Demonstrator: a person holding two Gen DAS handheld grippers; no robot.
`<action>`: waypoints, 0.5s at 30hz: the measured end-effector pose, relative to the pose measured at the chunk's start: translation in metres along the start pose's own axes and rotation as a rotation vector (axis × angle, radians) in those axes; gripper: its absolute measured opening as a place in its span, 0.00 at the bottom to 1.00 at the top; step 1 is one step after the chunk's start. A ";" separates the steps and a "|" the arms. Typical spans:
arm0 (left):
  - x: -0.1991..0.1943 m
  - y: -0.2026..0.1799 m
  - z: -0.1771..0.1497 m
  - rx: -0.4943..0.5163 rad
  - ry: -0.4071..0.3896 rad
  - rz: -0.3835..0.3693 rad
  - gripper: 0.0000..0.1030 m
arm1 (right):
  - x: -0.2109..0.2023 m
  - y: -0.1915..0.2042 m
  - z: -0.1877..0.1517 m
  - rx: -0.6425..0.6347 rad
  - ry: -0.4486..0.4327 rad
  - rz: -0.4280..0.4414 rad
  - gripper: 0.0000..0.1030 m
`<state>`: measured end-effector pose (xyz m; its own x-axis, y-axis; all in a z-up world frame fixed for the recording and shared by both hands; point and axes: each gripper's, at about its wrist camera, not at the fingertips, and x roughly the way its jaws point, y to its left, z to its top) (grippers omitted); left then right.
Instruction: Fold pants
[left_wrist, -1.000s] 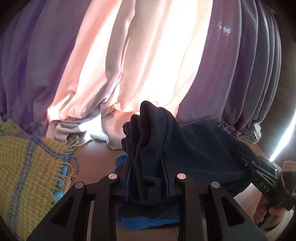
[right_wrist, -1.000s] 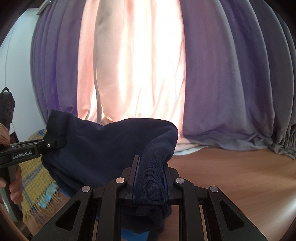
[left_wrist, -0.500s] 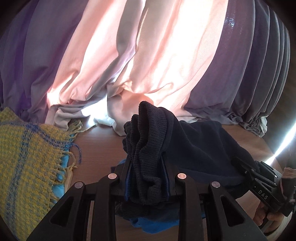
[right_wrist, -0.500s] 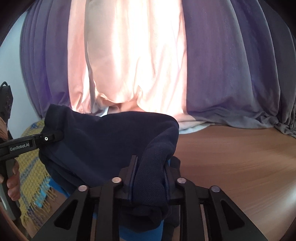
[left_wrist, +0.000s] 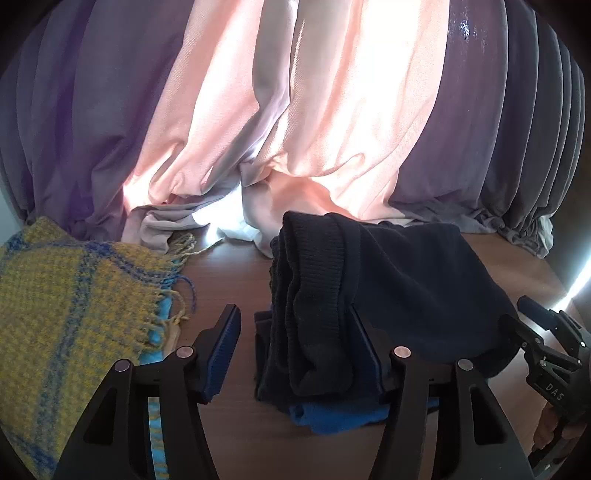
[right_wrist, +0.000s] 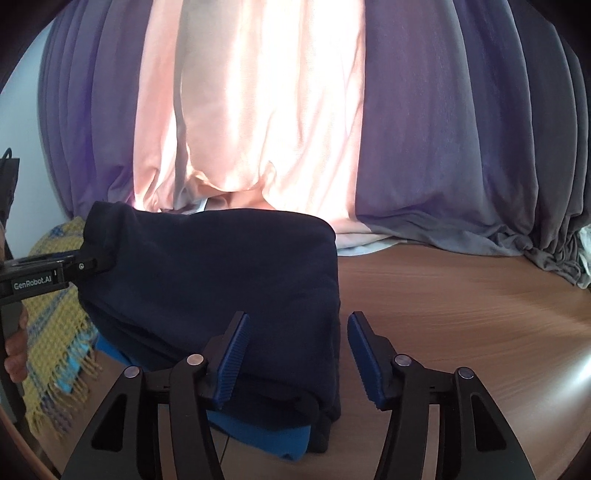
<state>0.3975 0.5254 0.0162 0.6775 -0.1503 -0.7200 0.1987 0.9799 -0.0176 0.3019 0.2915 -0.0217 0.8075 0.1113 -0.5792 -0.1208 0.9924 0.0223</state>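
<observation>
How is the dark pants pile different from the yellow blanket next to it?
The dark pants are plain navy; the yellow blanket is checked with blue lines. The pants have a ribbed band at one end; the blanket has a fringe of loose threads. The pants sit folded between the open grippers; the blanket lies off to the left. Both rest on the wooden table.

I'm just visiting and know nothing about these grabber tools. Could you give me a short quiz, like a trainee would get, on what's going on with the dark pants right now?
1. True or false: the left gripper is clamped shut on the navy pants.
2. What lies under the pants? A) a bright blue cloth B) a red towel C) a white plate
3. Fill in: left of the pants lies a yellow and blue ____ with a fringe.

Key: 1 false, both the left and the right gripper stand open; 2 A; 3 woven cloth, perhaps a scarf or blanket.
</observation>
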 end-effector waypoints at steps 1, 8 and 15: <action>-0.004 -0.001 -0.001 0.012 -0.001 0.012 0.60 | -0.003 0.001 -0.001 -0.003 -0.002 0.002 0.54; -0.024 -0.006 -0.002 0.060 -0.028 0.056 0.63 | -0.012 0.001 -0.008 -0.006 0.012 0.002 0.54; -0.053 -0.021 0.014 0.127 -0.161 0.034 0.62 | -0.021 0.000 -0.007 0.009 -0.017 0.023 0.54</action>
<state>0.3679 0.5112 0.0644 0.7876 -0.1468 -0.5984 0.2551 0.9617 0.0998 0.2812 0.2886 -0.0154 0.8142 0.1351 -0.5647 -0.1346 0.9900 0.0428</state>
